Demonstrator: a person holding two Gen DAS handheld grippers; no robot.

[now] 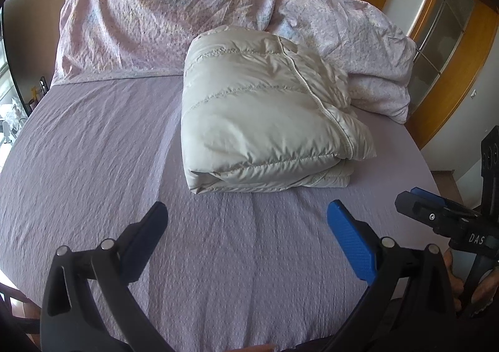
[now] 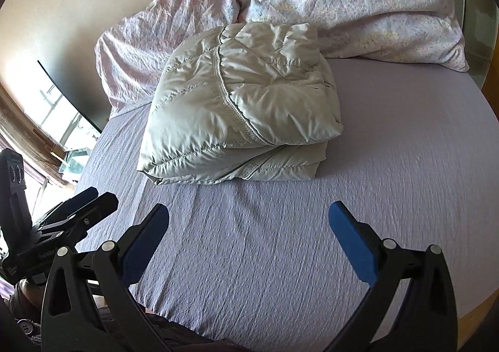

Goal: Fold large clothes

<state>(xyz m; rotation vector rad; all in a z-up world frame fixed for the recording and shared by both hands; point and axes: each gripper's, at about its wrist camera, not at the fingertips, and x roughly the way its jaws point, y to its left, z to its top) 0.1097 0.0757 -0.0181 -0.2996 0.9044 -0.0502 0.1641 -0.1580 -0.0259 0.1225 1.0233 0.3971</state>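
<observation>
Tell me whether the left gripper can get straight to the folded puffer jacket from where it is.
Probably yes. The left gripper is open and empty, pointing at the folded puffer jacket, with only bare bedsheet between them. The right gripper sits off to its side, not across the path.

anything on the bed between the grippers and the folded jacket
Nothing visible. Only bare purple sheet lies between the open left gripper, the open right gripper and the folded jacket. The floral duvet sits behind the jacket, not in the way.
</observation>
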